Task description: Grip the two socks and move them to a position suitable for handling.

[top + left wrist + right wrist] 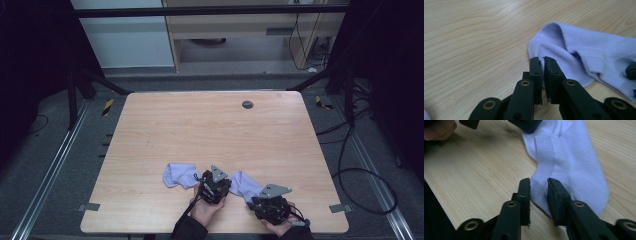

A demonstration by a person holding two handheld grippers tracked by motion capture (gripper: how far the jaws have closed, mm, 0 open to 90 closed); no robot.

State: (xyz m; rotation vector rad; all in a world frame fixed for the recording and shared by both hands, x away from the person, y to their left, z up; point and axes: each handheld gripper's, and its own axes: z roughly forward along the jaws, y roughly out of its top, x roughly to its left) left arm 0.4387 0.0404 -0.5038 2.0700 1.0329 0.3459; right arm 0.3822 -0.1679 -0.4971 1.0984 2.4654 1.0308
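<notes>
A lilac sock point(243, 184) lies flat on the wooden table point(210, 125) near its front edge, between my two grippers. My left gripper point(226, 186) is at the sock's left end. In the left gripper view its jaws point(543, 62) stand almost together, pinching the sock's point(584, 52) rounded edge. My right gripper point(254, 199) is at the sock's near right end. In the right gripper view its jaws point(539, 185) straddle the sock's point(571, 162) edge with a gap, fabric between the pads but not pressed. A second lilac sock point(179, 174) lies crumpled just to the left.
A small round grey disc point(247, 104) is set in the table near its far edge. Bare wood stretches across the middle and back. The table's front edge runs close behind both hands. Cables point(365, 175) lie on the floor at the right.
</notes>
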